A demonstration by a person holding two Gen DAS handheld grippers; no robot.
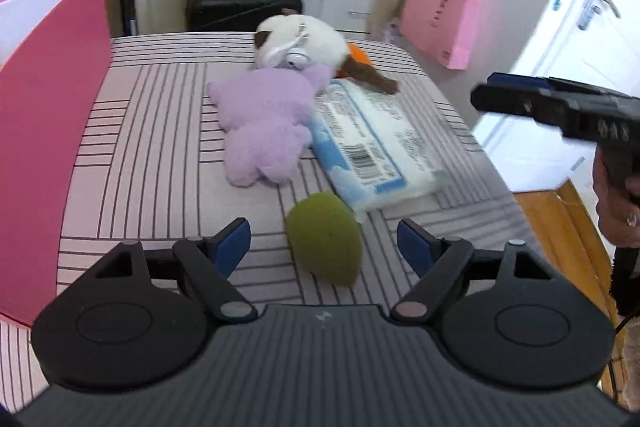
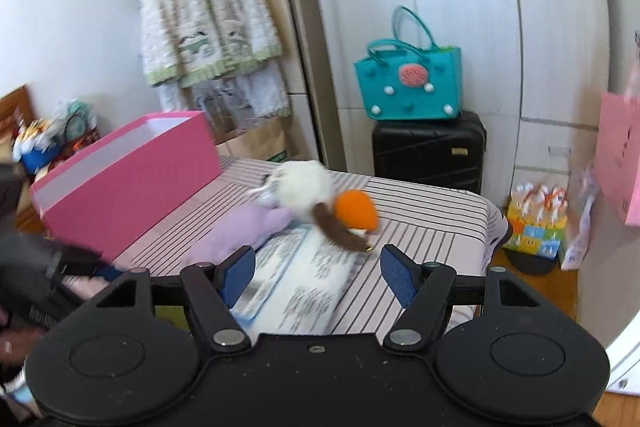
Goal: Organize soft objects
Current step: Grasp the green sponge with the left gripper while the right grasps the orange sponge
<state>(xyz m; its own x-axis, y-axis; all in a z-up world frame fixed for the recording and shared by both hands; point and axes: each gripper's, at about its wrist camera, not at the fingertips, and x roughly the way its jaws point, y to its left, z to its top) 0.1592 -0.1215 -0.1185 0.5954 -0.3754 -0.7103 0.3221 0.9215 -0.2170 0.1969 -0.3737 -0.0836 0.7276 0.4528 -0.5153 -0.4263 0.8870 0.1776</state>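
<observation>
On the striped table (image 1: 160, 115) lie a purple plush (image 1: 264, 123), a white and brown plush cat (image 1: 300, 39), an orange soft toy (image 2: 356, 209), a blue and white tissue pack (image 1: 372, 143) and a green soft ball (image 1: 326, 237). My left gripper (image 1: 324, 243) is open, its fingers on either side of the green ball, not touching it. My right gripper (image 2: 318, 273) is open and empty above the near end of the tissue pack (image 2: 304, 287); it also shows at the right edge of the left wrist view (image 1: 500, 95). The purple plush (image 2: 244, 231) and cat (image 2: 300, 187) lie beyond it.
An open pink box (image 2: 128, 179) stands on the table's left side, also in the left wrist view (image 1: 52, 131). Behind the table are a black suitcase (image 2: 428, 147) with a teal bag (image 2: 408, 83) on top, a wardrobe and a pink paper bag (image 1: 440, 19).
</observation>
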